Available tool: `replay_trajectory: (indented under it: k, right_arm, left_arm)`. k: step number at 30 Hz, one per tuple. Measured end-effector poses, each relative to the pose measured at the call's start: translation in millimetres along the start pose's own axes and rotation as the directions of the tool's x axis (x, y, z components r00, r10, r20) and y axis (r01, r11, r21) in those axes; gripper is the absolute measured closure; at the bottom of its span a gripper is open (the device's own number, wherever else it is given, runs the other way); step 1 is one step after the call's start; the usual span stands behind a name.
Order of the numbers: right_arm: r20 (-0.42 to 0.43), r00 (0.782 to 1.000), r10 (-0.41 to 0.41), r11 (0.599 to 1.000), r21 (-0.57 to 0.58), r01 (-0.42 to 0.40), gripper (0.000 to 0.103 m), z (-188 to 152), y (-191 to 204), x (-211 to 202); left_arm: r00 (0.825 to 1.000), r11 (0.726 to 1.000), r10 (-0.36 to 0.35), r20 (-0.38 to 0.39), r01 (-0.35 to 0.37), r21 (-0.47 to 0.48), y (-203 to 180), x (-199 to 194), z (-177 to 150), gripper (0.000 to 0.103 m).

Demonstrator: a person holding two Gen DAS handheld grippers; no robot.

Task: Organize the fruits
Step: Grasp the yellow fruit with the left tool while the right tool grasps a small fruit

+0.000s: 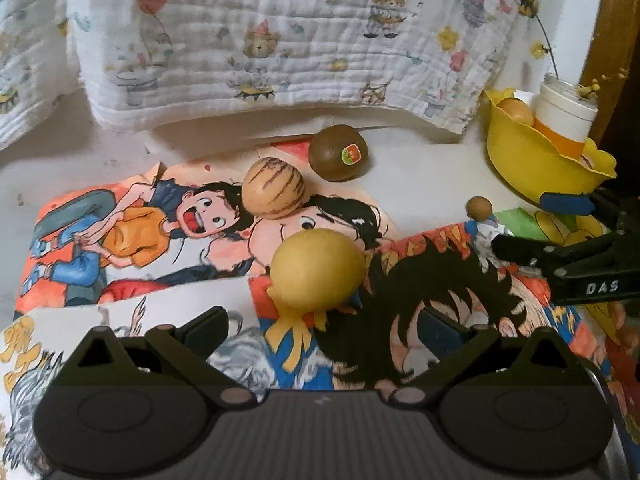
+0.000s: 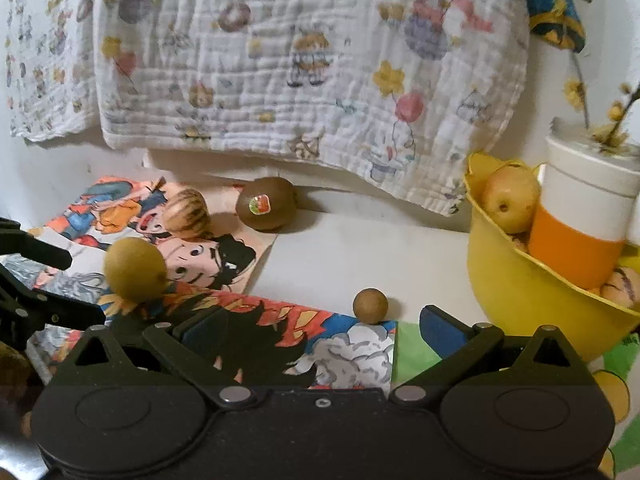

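Note:
A yellow round fruit (image 1: 318, 270) lies on the cartoon posters just ahead of my open left gripper (image 1: 320, 326), between its fingers' line; it also shows in the right wrist view (image 2: 135, 268). Behind it lie a striped tan fruit (image 1: 274, 188) (image 2: 186, 213) and a brown kiwi with a sticker (image 1: 338, 153) (image 2: 266, 203). A small brown round fruit (image 1: 480, 208) (image 2: 370, 305) lies just ahead of my open, empty right gripper (image 2: 320, 328). A yellow bowl (image 2: 516, 280) (image 1: 524, 160) at the right holds a yellow apple-like fruit (image 2: 510, 200) and others.
A white and orange cup with dried flowers (image 2: 588, 220) stands in the bowl. A printed white cloth (image 2: 280, 60) hangs at the back over the white table (image 2: 340, 248). Cartoon posters (image 1: 132, 240) cover the table's left and front. The right gripper shows in the left wrist view (image 1: 568, 240).

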State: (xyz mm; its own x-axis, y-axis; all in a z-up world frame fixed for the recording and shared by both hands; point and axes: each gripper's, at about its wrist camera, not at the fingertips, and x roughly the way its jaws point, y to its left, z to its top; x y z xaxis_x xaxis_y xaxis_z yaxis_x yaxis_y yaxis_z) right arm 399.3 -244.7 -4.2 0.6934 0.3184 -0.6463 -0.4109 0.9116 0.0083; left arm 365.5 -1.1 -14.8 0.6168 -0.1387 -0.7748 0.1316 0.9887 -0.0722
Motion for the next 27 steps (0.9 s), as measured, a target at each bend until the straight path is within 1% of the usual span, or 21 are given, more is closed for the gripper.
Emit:
replay_trajectory:
  k: [5, 8, 11, 15, 20, 22, 23, 25, 27]
  right_arm:
    - [-0.033, 0.999, -0.007, 1.000, 0.010, 0.007, 0.002, 2.0, -3.5, 25.8]
    - [-0.044, 0.999, -0.017, 1.000, 0.013, 0.018, 0.004, 1.9, -4.9, 37.0]
    - [-0.051, 0.998, -0.027, 1.000, 0.008, 0.027, 0.008, 1.2, -5.0, 45.3]
    - [-0.062, 0.998, -0.025, 1.000, 0.008, 0.025, 0.017, 0.0, -4.9, 56.4]
    - [-0.056, 0.998, -0.012, 1.000, 0.019, 0.013, 0.023, -0.3, -6.0, 63.6]
    - [-0.058, 0.998, -0.002, 1.000, 0.030, 0.003, 0.029, -0.5, -8.0, 65.1]
    - [-0.059, 0.998, 0.000, 0.999, 0.035, 0.002, 0.031, -0.6, -8.6, 65.7]
    - [-0.053, 0.999, 0.008, 0.999, 0.034, -0.007, 0.039, -0.5, -8.5, 65.2]
    - [-0.050, 0.999, 0.015, 1.000, 0.025, -0.014, 0.045, 0.0, -6.9, 64.8]
  left_arm:
    - [1.000, 1.000, 0.020, -0.011, -0.019, 0.021, -3.0, 17.2, 13.3, 0.001]
    - [0.999, 0.999, 0.029, -0.017, -0.028, 0.031, -4.1, 26.4, 17.5, 0.001]
    - [0.999, 0.999, 0.036, -0.029, -0.035, 0.042, -5.2, 35.8, 19.8, 0.001]
    - [0.998, 0.998, 0.043, -0.036, -0.041, 0.046, -5.2, 45.9, 21.4, 0.001]
    - [0.998, 0.999, 0.038, -0.047, -0.037, 0.028, -2.6, 55.0, 25.7, 0.001]
    - [0.998, 0.999, 0.037, -0.047, -0.036, 0.024, -2.0, 57.7, 27.3, 0.001]
    - [0.998, 0.999, 0.037, -0.050, -0.036, 0.023, -1.5, 58.4, 27.7, 0.002]
    - [0.998, 1.000, 0.025, -0.057, -0.025, 0.010, 1.1, 60.4, 28.2, 0.002]
    - [0.998, 1.000, 0.014, -0.059, -0.014, -0.011, 4.7, 61.7, 28.6, 0.003]
